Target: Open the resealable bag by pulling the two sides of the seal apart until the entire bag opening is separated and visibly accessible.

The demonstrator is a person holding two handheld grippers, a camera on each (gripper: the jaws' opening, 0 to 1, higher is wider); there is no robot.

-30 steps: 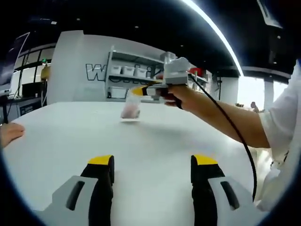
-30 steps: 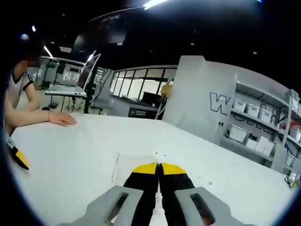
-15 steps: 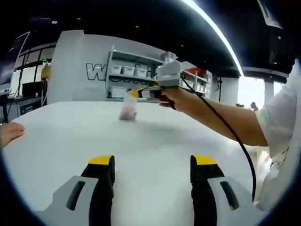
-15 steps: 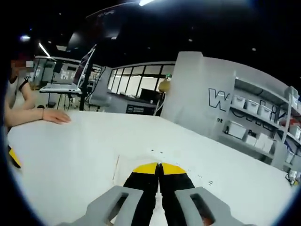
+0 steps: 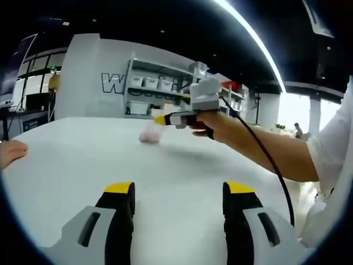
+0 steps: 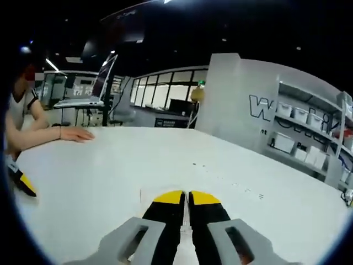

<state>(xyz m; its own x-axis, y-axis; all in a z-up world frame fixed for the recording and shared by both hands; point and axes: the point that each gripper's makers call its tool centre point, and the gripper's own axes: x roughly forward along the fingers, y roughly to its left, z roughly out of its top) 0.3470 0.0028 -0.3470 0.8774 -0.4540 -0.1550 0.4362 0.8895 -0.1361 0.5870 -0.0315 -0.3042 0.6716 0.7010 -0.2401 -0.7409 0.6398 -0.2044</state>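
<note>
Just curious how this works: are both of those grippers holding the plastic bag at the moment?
No. The left gripper is open over bare table, away from the bag pinched by the right gripper.

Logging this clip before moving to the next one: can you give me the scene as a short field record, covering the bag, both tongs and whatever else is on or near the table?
surface: white table
bag: clear resealable bag with pinkish contents, at the tips of the right tongs; blurred
right tongs: jaws closed on the bag's top edge; the edge shows by the tips in the right gripper view
left tongs: jaws apart, holding nothing, above the table, short of the bag
seal state: cannot tell
bystander: another person's hand resting on the table
background: shelves with bins
</note>
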